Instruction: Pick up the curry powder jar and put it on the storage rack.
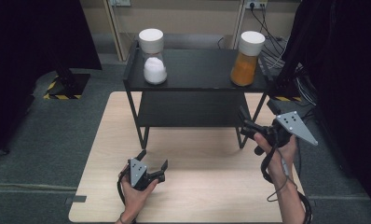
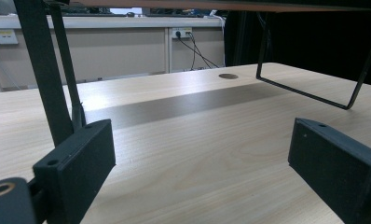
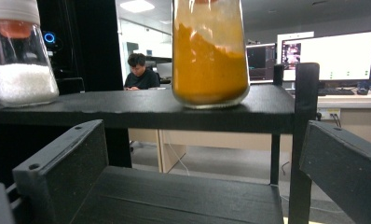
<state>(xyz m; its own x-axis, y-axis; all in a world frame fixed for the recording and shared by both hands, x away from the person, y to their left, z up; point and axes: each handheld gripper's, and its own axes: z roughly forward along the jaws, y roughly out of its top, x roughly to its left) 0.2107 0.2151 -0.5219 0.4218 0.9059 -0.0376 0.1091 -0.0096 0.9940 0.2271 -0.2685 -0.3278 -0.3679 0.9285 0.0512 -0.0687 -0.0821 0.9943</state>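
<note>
— What's nearest my right gripper (image 1: 250, 122)?

— The orange jar (image 1: 245, 59): clear glass, white lid, orange powder filling most of it, upright at the right end of the shelf's (image 1: 197, 79) top board. I see your jaws wide, empty, at the lower board.

— And my left gripper (image 1: 152, 161)?

— Wide too, low over the table (image 1: 211, 196), holding nothing.

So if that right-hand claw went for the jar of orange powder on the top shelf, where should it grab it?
Probably around the glass body of the orange jar, below the white lid. It stands upright near the right end of the black shelf's top, with open space in front, so the right gripper, its jaws open, could come in level from the person's side, one jaw on either side.
</note>
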